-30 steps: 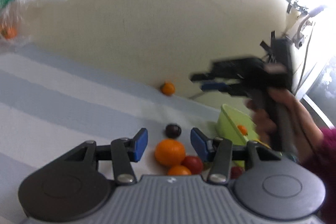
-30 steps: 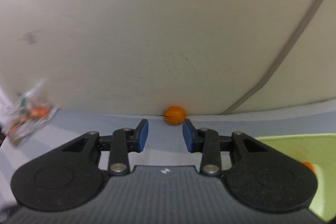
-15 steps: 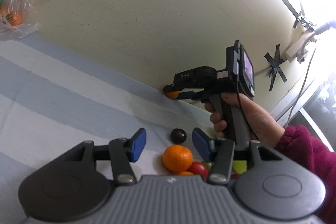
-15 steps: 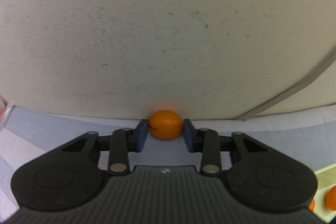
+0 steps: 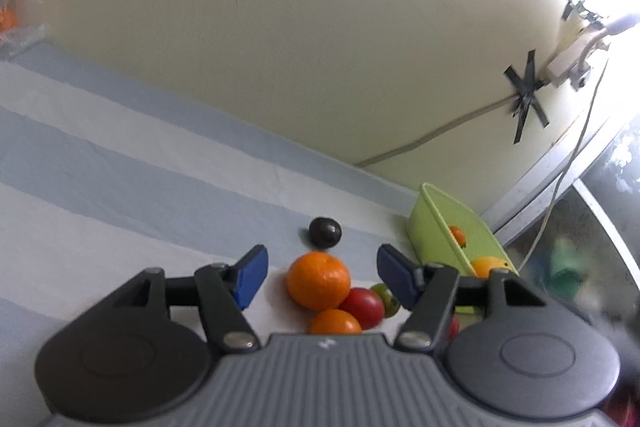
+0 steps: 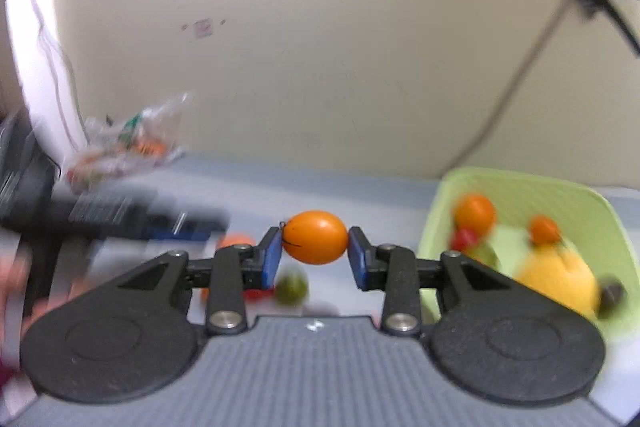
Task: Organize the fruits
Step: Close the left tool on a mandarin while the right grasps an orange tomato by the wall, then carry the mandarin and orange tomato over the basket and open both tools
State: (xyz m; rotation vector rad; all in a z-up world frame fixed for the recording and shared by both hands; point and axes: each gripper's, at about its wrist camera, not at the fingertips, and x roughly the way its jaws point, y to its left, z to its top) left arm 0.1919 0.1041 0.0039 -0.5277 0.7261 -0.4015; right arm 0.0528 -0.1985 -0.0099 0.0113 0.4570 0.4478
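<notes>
Right gripper (image 6: 315,254) clamped on a small orange oval fruit (image 6: 315,237), one blue pad at each end, held clear above the striped worktop (image 5: 120,163). Just to its right, a lime-green tub (image 6: 576,195) against the wall, already loaded: a round orange fruit (image 6: 475,213), a smaller orange one (image 6: 543,229), something red (image 6: 464,238), a large yellow fruit (image 6: 558,277) and a dark lump (image 6: 612,295) at the near rim. Below the held fruit, a blurred green fruit (image 6: 292,289) on the worktop.

Left gripper (image 5: 319,273) spread wide, holding nothing, poised over a loose cluster near the worktop's right end: a big mandarin (image 5: 319,279) between the pads' line of sight, a dark plum-like fruit (image 5: 325,231) just beyond it, a red tomato (image 5: 362,308) touching the mandarin's lower right, a greenish tomato (image 5: 387,299) beside that, and another orange fruit (image 5: 335,321) half hidden behind the gripper body.

At the far left corner, a crumpled clear plastic bag (image 5: 24,7) with something orange inside. On the wall, a cable (image 5: 424,139) taped down with black crosses of tape (image 5: 528,95).

Right wrist view heavily smeared on its left side: dark streaked shapes there, not identifiable. Tub contents soft-edged as well; kinds of fruit hard to name with confidence.
</notes>
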